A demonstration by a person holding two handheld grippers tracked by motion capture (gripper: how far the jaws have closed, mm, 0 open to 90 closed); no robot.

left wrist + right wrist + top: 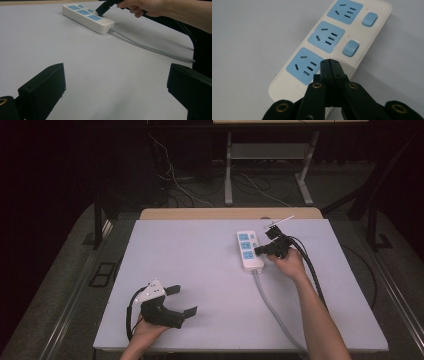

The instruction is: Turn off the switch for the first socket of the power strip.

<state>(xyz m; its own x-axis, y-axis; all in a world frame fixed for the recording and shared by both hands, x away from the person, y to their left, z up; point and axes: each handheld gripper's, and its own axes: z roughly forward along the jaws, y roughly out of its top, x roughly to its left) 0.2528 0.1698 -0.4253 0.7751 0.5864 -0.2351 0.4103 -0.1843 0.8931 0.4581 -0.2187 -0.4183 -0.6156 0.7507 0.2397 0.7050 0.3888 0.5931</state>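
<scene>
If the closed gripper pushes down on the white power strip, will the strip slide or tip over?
The power strip lies flat and long on the table, so tipping seems unlikely. Its smooth plastic may slide under a sideways push. Its grey cable looks flexible and would probably drag along. The right gripper is shut above it.

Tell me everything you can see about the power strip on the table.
The power strip is a white, plastic-looking bar with three light-blue sockets, each beside a blue switch. It lies flat on the pale table, right of centre toward the far edge; a grey cord trails toward the person. The right gripper, jaws shut, is at the nearest switch.
</scene>
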